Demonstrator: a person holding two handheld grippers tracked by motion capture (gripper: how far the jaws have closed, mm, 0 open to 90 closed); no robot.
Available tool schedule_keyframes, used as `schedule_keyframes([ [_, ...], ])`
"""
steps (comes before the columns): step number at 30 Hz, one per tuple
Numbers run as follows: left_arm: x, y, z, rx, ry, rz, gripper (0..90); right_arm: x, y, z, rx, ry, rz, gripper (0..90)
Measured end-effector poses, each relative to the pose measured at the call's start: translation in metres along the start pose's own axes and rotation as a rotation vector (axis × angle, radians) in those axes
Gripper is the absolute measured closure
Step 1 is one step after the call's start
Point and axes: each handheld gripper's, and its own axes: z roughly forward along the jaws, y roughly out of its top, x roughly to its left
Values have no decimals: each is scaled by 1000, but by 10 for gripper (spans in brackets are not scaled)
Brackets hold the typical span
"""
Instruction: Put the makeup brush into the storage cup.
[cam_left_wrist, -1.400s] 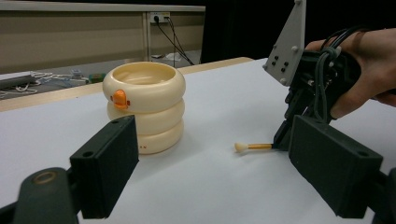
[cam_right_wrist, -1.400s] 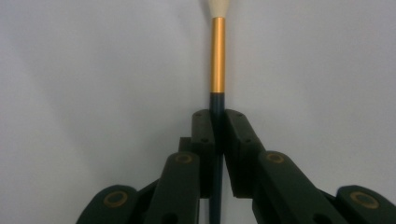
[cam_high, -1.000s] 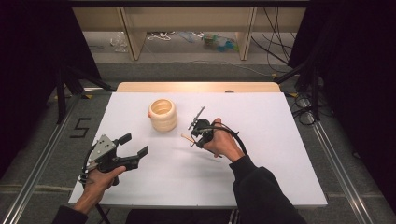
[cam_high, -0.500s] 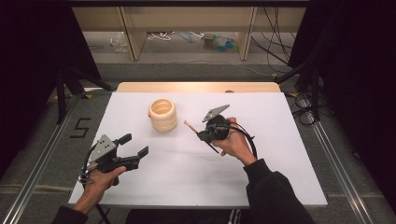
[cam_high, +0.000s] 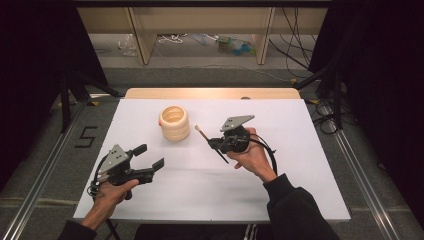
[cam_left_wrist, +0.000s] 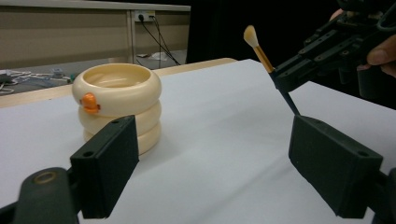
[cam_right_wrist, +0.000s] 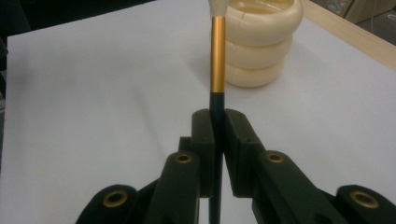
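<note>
Where the white tabletop (cam_high: 300, 190) spreads across the high view, a cream holder (cam_high: 174, 122) made of three stacked rings stands toward its far side, left of centre, with a small orange knob on its top ring showing in the left gripper view. Nearer the person and to the left, the left hand-held gripper (cam_high: 148, 156) is held low over the tabletop with its jaws spread wide and nothing between them, well apart from the holder and pointing toward it. Right of the holder, the right hand-held gripper (cam_high: 214, 144) is held above the tabletop, its jaws closed tight on the dark handle of a brush (cam_high: 210, 143). The brush slants up and away from that gripper toward the holder: its gold ferrule and pale bristle tip stick out past the jaws, and the dark end of the handle runs back below them. In the right gripper view the bristle tip lies in line with the holder's top ring; whether they touch cannot be told.
</note>
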Motion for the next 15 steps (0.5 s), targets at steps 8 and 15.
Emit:
schedule_keyframes([
  [8, -15, 1, 8, 15, -34, 9, 155, 5, 3, -2, -79, 29, 18, 832],
  [15, -28, 0, 19, 32, -44, 36, 159, 15, 7, 0, -117, 56, 5, 832],
])
